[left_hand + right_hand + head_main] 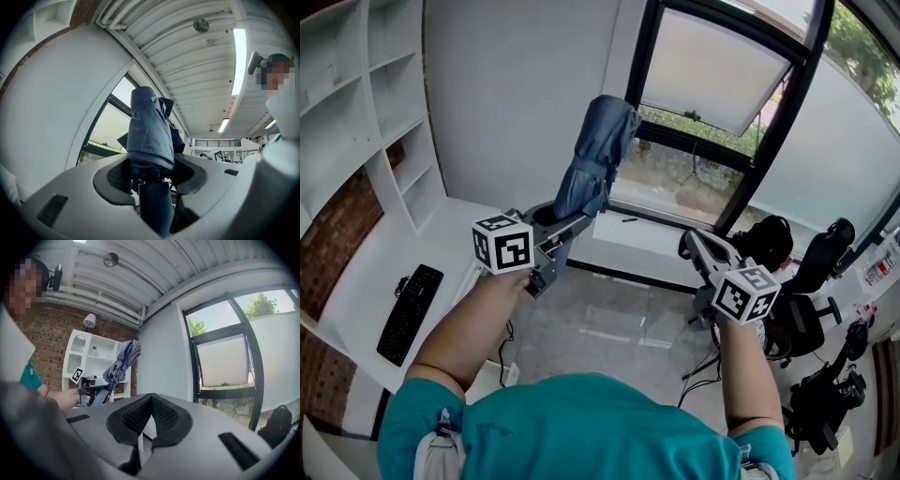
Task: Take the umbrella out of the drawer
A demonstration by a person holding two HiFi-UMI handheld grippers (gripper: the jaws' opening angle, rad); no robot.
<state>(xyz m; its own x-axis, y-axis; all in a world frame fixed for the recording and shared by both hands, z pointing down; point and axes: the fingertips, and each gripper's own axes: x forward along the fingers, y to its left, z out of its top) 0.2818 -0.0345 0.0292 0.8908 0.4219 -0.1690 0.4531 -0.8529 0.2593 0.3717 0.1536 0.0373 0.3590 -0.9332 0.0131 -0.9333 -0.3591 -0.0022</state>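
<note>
Item: folded blue umbrella (595, 155), held aloft, tilted, before the far window (712, 70); no drawer in view.
Holder: your left gripper (565, 223), jaws pinching its lower end.
Right gripper (695, 246): jaws pressed together, empty, well apart at right.
Hazard: a low pinch on a top-heavy bundle; swing it and it may pivot or slip.
</note>
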